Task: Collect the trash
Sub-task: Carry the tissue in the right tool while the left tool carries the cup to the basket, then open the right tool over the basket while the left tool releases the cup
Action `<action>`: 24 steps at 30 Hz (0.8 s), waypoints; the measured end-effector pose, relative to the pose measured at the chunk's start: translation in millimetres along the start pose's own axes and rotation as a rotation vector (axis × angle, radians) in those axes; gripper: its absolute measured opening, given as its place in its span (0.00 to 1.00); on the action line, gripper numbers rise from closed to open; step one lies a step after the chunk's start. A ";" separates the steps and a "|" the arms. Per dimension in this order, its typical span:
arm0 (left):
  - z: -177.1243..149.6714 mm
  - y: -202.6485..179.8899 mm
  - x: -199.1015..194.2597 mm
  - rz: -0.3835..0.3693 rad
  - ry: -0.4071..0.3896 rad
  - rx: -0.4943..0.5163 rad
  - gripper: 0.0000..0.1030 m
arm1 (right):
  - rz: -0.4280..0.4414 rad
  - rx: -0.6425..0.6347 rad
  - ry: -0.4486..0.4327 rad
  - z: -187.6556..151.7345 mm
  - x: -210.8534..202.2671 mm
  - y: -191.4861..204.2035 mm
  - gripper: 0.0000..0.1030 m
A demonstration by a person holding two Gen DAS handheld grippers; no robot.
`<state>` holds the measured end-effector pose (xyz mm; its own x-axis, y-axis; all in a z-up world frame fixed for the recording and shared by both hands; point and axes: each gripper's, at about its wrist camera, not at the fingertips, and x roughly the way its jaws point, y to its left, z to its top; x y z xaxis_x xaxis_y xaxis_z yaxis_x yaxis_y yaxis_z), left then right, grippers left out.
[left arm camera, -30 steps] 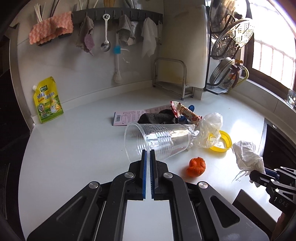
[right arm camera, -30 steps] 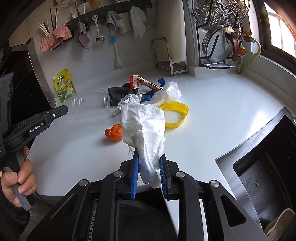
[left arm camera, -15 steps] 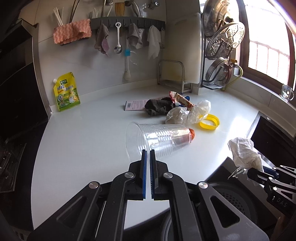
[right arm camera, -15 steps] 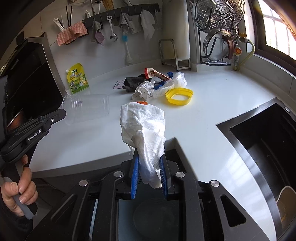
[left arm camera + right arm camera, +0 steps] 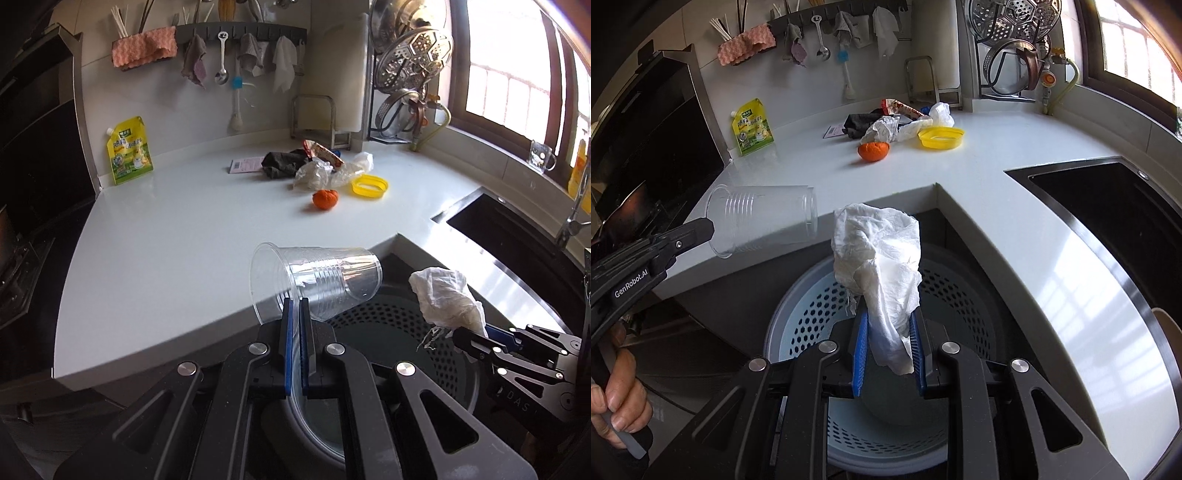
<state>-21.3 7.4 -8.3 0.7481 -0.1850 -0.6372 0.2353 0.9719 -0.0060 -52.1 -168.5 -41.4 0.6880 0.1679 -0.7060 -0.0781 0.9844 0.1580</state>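
Observation:
My left gripper (image 5: 294,314) is shut on the rim of a clear plastic cup (image 5: 325,280), held on its side over the counter's front edge. The cup also shows in the right wrist view (image 5: 764,218). My right gripper (image 5: 888,332) is shut on a crumpled white tissue (image 5: 879,258), held above a perforated light-blue bin (image 5: 805,314) below the counter. The tissue (image 5: 447,295) and bin (image 5: 388,317) also show in the left wrist view. More trash lies on the white counter (image 5: 979,155): an orange peel (image 5: 873,150), a yellow lid (image 5: 940,137), crumpled plastic (image 5: 886,127), a snack wrapper (image 5: 901,108).
A yellow-green pouch (image 5: 752,127) leans on the back wall. A black sink (image 5: 1108,206) is set in the counter at right. A rack with pots and strainers (image 5: 1012,44) stands in the far corner. Utensils and cloths hang on a wall rail (image 5: 831,22).
Both grippers have pulled back from the counter with the cup and the tissue in them. They now hang over the bin in front of the counter edge.

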 end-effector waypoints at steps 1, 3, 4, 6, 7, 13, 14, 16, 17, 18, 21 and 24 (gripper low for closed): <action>-4.6 -4.6 -0.8 -0.006 0.007 0.004 0.04 | -0.003 0.002 0.002 -4.2 -1.3 -0.6 0.20; -13.2 -12.8 -0.5 -0.018 0.024 0.011 0.04 | -0.012 0.008 0.005 -11.9 -4.2 -3.0 0.20; -16.5 -16.6 0.4 -0.021 0.032 0.015 0.04 | -0.019 0.010 0.006 -15.4 -5.4 -4.1 0.20; -22.8 -22.8 4.0 -0.030 0.051 0.020 0.04 | -0.034 0.010 0.010 -20.9 -7.2 -6.5 0.20; -25.3 -25.0 6.5 -0.036 0.062 0.022 0.04 | -0.038 0.012 0.014 -23.7 -7.7 -8.0 0.20; -37.5 -35.8 23.0 -0.047 0.116 0.027 0.04 | -0.067 0.012 0.051 -37.5 -2.1 -14.6 0.20; -39.0 -37.1 25.8 -0.046 0.123 0.030 0.04 | -0.069 0.011 0.058 -38.9 0.4 -14.7 0.20; -41.3 -38.2 30.3 -0.045 0.138 0.031 0.04 | -0.074 0.009 0.068 -40.8 5.5 -15.0 0.20; -42.4 -37.6 32.8 -0.047 0.146 0.027 0.04 | -0.072 0.010 0.074 -41.8 8.5 -15.1 0.20; -43.5 -37.5 35.2 -0.049 0.153 0.024 0.04 | -0.069 0.011 0.081 -42.8 11.5 -15.2 0.20; -46.3 -37.1 41.6 -0.046 0.172 0.018 0.04 | -0.068 0.016 0.106 -46.0 21.5 -16.0 0.20; -46.7 -34.5 45.8 -0.046 0.186 0.011 0.04 | -0.068 0.017 0.120 -49.0 27.9 -16.3 0.20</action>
<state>-24.1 -27.8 -73.3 0.6094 -0.1982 -0.7677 0.2744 0.9611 -0.0303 -67.0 -177.2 -97.5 0.5996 0.1073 -0.7931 -0.0216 0.9928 0.1181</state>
